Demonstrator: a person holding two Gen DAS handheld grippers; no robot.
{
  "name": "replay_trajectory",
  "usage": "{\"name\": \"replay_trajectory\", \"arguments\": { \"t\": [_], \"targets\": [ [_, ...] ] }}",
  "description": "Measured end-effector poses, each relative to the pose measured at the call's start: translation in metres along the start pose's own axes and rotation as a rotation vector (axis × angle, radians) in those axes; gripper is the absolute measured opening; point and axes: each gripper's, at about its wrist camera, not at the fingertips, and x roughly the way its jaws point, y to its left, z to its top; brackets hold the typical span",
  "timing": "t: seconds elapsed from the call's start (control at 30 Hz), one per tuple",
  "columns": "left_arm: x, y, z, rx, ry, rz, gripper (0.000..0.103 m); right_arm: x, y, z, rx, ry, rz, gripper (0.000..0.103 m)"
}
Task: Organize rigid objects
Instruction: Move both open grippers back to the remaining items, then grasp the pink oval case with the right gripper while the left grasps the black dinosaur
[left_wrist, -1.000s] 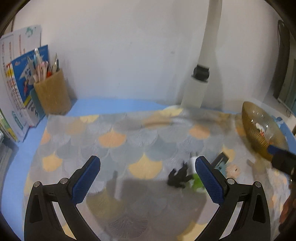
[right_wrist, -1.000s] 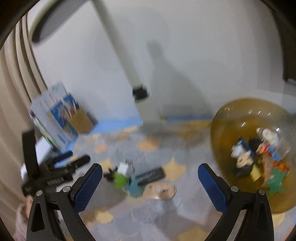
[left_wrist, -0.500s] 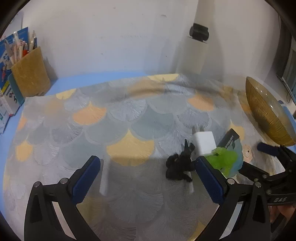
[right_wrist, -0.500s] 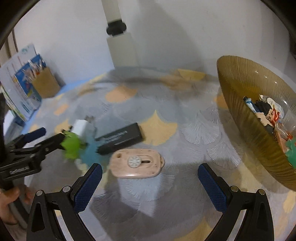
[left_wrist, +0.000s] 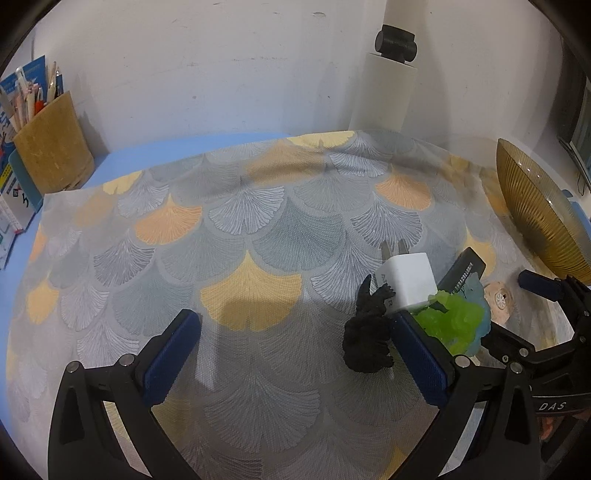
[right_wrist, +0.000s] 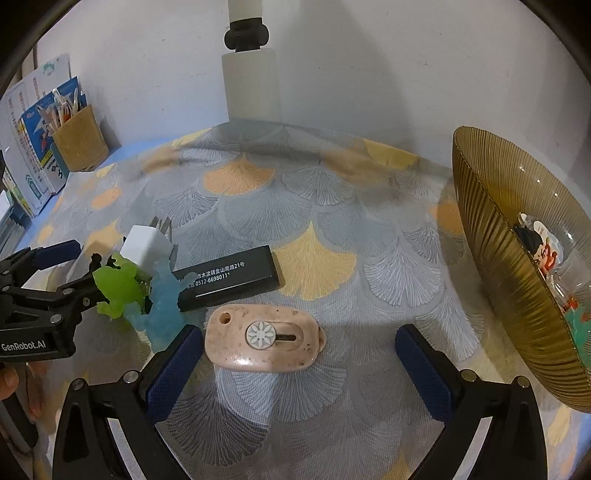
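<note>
A heap of small objects lies on the patterned cloth (left_wrist: 251, 229): a black figurine (left_wrist: 367, 336), a white charger plug (left_wrist: 404, 280), a green frog toy (right_wrist: 118, 284), a pale blue toy (right_wrist: 162, 302) and a black box with white print (right_wrist: 229, 282). A pink cutter (right_wrist: 262, 338) lies flat, just ahead of and between the fingers of my open right gripper (right_wrist: 299, 369). My left gripper (left_wrist: 295, 354) is open; its right finger sits beside the black figurine. An amber glass bowl (right_wrist: 491, 236) at the right holds several figures.
A tan pen holder (left_wrist: 51, 147) and upright booklets (right_wrist: 40, 147) stand at the back left. A white post with a black collar (left_wrist: 391, 92) rises by the wall. The blue table edge (left_wrist: 166, 147) shows beyond the cloth. A hand (right_wrist: 11, 380) holds the left gripper.
Both grippers have dropped lower and closed in on the heap. The right one now frames the pink cutter; the left one has come up beside the black figurine. Both remain open.
</note>
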Motion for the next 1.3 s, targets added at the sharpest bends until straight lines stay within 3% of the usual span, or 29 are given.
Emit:
{"name": "replay_trajectory", "arguments": {
  "t": [0.13, 0.23, 0.27, 0.37, 0.43, 0.5, 0.63, 0.67, 1.07, 1.3],
  "targets": [
    [0.001, -0.003, 0.001, 0.002, 0.001, 0.003, 0.103, 0.0, 0.002, 0.001, 0.0, -0.003, 0.004, 0.102],
    [0.001, -0.003, 0.001, 0.004, 0.001, 0.003, 0.103, -0.007, 0.0, 0.0, 0.003, -0.026, 0.006, 0.076],
    [0.001, -0.003, 0.001, 0.006, 0.002, 0.004, 0.103, -0.011, 0.001, -0.001, -0.001, -0.044, 0.005, 0.06],
    [0.003, -0.005, 0.001, 0.02, 0.005, 0.005, 0.103, -0.016, -0.003, -0.003, 0.002, -0.048, 0.002, 0.06],
    [0.001, -0.007, 0.001, 0.032, -0.005, -0.013, 0.096, -0.017, -0.004, -0.004, 0.004, -0.049, 0.005, 0.06],
    [-0.004, -0.012, 0.0, 0.06, -0.028, -0.058, 0.061, -0.018, -0.004, -0.004, -0.001, -0.049, 0.002, 0.059],
    [-0.008, -0.021, -0.002, 0.099, -0.041, -0.146, 0.024, -0.017, -0.005, -0.004, 0.001, -0.05, 0.011, 0.059],
    [-0.009, -0.022, -0.002, 0.099, -0.043, -0.164, 0.021, -0.017, -0.005, -0.003, 0.004, -0.051, 0.015, 0.059],
    [-0.024, -0.014, -0.002, 0.056, -0.111, -0.148, 0.021, -0.042, -0.02, -0.014, 0.047, -0.14, 0.085, 0.059],
    [-0.037, -0.005, -0.005, 0.022, -0.171, -0.115, 0.021, -0.08, -0.021, -0.025, 0.018, -0.333, 0.2, 0.059]
  ]
}}
